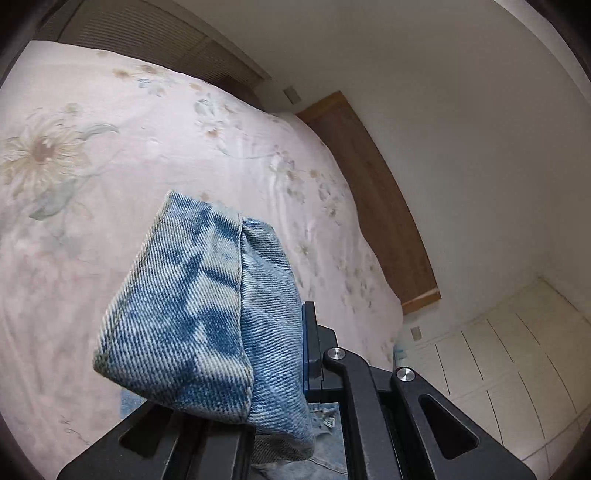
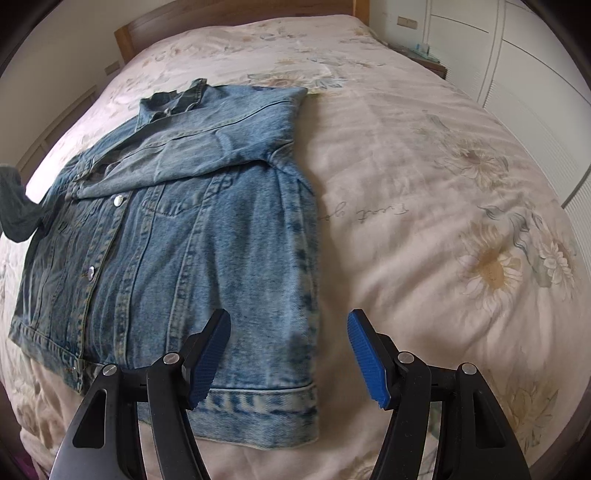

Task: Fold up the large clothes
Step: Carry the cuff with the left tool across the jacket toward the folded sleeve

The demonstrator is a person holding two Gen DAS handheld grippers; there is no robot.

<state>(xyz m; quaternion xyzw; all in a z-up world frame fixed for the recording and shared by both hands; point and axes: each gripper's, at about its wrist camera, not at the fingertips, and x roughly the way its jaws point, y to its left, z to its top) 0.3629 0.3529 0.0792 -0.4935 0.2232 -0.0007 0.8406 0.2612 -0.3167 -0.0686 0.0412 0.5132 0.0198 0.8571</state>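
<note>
A blue denim jacket [image 2: 177, 236] lies front up on the bed, collar at the far end, hem toward me, its right side and one sleeve folded in across the chest. My right gripper [image 2: 290, 354] is open and empty, hovering just above the hem's right corner. In the left wrist view, my left gripper [image 1: 291, 354] is shut on a fold of the denim jacket [image 1: 199, 317], which is lifted above the bedspread and hides the left finger; only the right finger [image 1: 312, 350] shows.
The bed carries a pale pink floral bedspread [image 2: 424, 177]. A wooden headboard [image 2: 236, 14] stands at the far end. White wardrobe doors [image 2: 517, 66] are to the right. A bedside table [image 2: 424, 55] is by the bed. A dark sleeve [image 2: 14, 206] shows at the left edge.
</note>
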